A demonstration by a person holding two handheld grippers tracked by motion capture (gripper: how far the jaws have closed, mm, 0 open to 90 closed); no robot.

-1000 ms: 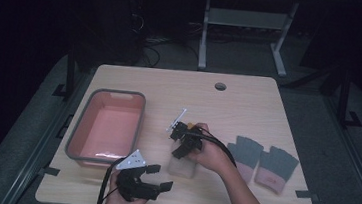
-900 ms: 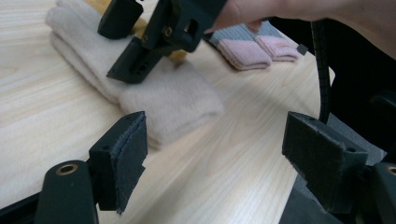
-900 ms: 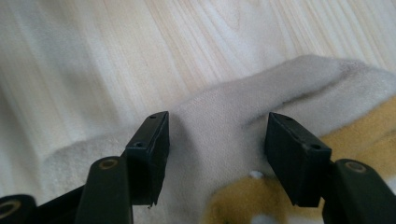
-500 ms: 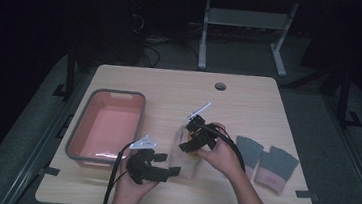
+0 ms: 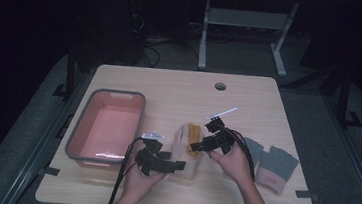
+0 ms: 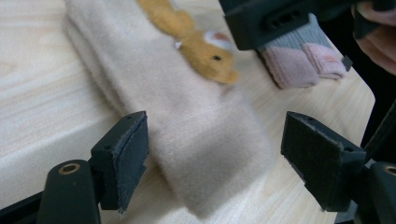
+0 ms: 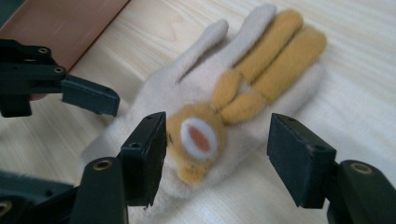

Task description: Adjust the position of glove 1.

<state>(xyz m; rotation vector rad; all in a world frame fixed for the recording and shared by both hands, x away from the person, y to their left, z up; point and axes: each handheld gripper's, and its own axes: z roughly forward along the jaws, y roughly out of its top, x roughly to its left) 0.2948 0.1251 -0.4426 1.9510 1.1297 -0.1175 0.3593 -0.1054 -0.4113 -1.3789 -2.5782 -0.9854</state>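
While the cream glove (image 5: 186,150) lies flat, left gripper (image 6: 212,161) and right gripper (image 7: 217,156) hover over it, jaws spread.

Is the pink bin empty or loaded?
Empty: the pink bin shows only its bare floor in the high view. The glove lies outside on the table.

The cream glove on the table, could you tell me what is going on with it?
A person holds a gripper in each hand over the cream glove with the yellow rabbit, which lies flat on the table. The left gripper straddles its cuff end, and the right gripper its rabbit face; both have open jaws. A pink bin sits left, grey gloves right.
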